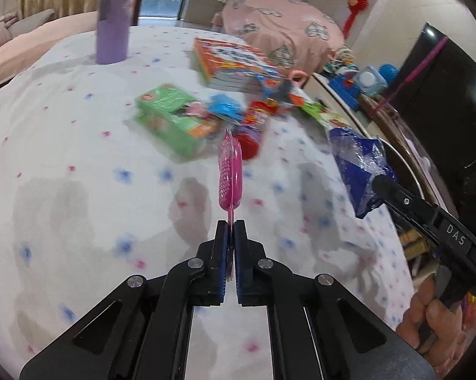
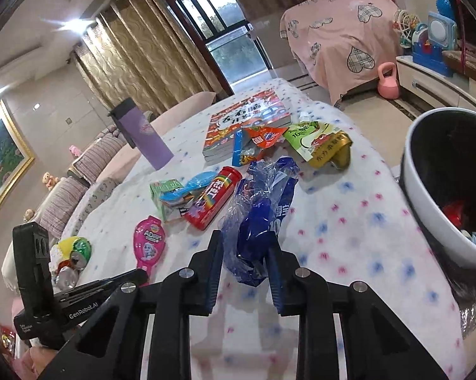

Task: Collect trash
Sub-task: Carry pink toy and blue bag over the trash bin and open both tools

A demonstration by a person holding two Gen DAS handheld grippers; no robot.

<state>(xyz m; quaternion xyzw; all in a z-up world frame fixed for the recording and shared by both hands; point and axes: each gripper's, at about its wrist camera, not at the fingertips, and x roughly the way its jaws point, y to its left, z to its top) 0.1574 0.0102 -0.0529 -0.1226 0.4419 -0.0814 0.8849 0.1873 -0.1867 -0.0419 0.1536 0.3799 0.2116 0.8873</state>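
My left gripper [image 1: 231,225] is shut on the bottom edge of a pink snack pouch [image 1: 229,171], which stands edge-on above the flowered tablecloth [image 1: 79,145]. The right wrist view shows the same pink pouch [image 2: 149,243] face-on, with the left gripper [image 2: 139,275] at its lower end. Crumpled between the pads of my right gripper [image 2: 244,237] is a blue plastic wrapper [image 2: 258,202], and the gripper is shut on it. From the left wrist view the right gripper [image 1: 378,181] pinches that blue wrapper [image 1: 355,161] near the table's right edge. A white bin [image 2: 428,209] with a dark liner stands at the right, some trash inside.
On the cloth lie a red tube [image 2: 214,198], a green carton [image 2: 165,193], a blue wrapper piece [image 2: 190,186], an orange wrapper [image 2: 264,136], a green-gold pouch [image 2: 320,142], a book [image 2: 247,117], a purple bottle [image 2: 144,136] and crushed cans [image 2: 73,256].
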